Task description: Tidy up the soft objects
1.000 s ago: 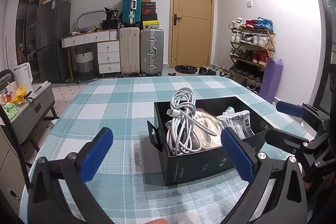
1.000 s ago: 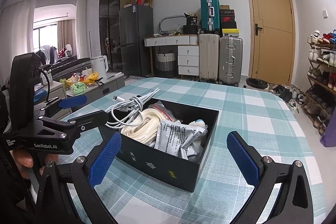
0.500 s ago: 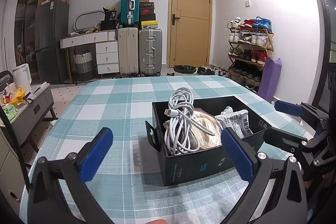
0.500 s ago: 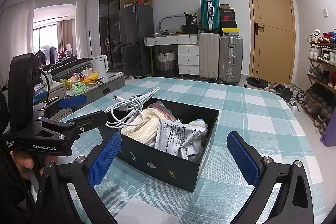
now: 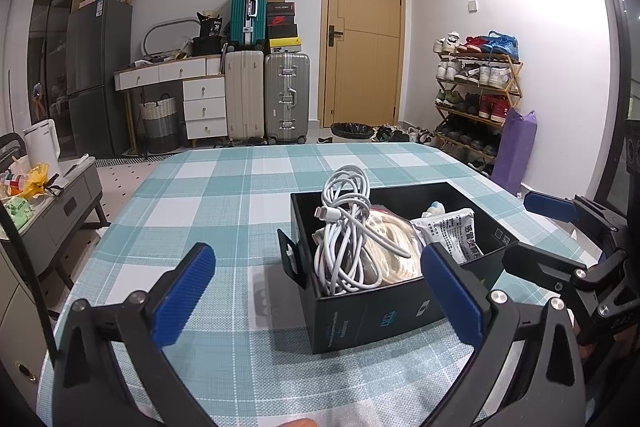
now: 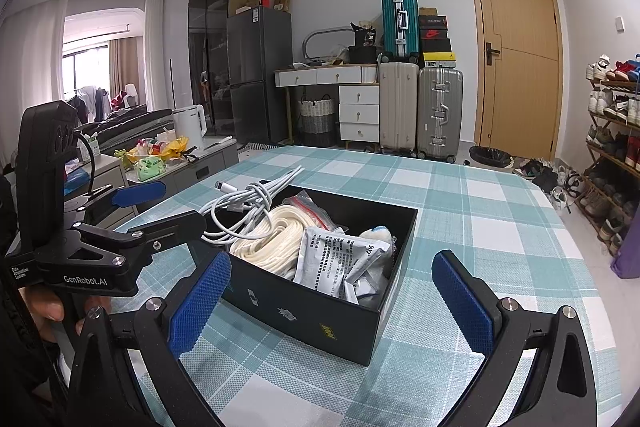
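Note:
A black box (image 5: 400, 315) (image 6: 304, 311) stands on the teal checked tablecloth (image 5: 220, 195) (image 6: 460, 195). Inside lie a white cable bundle (image 5: 344, 227) (image 6: 248, 203), a cream rope coil (image 5: 392, 251) (image 6: 272, 239) and a white printed packet (image 5: 452, 231) (image 6: 340, 259). My left gripper (image 5: 318, 293) is open, just short of the box's near left corner, and also shows from the side as the left gripper (image 6: 160, 209). My right gripper (image 6: 330, 303) is open in front of the box's other side; the left wrist view shows the right gripper (image 5: 540, 235) at the box's right. Neither holds anything.
A hand (image 6: 44, 307) grips the left tool. Beyond the table are a low grey side table with clutter (image 5: 60, 203), suitcases (image 5: 286, 95), a wooden door (image 5: 364, 35) and a shoe rack (image 5: 476, 99). Bare tablecloth lies behind and left of the box.
Almost nothing: the left wrist view has drifted slightly, so the box sits a touch further left. Both grippers stay open and the box's contents are as before.

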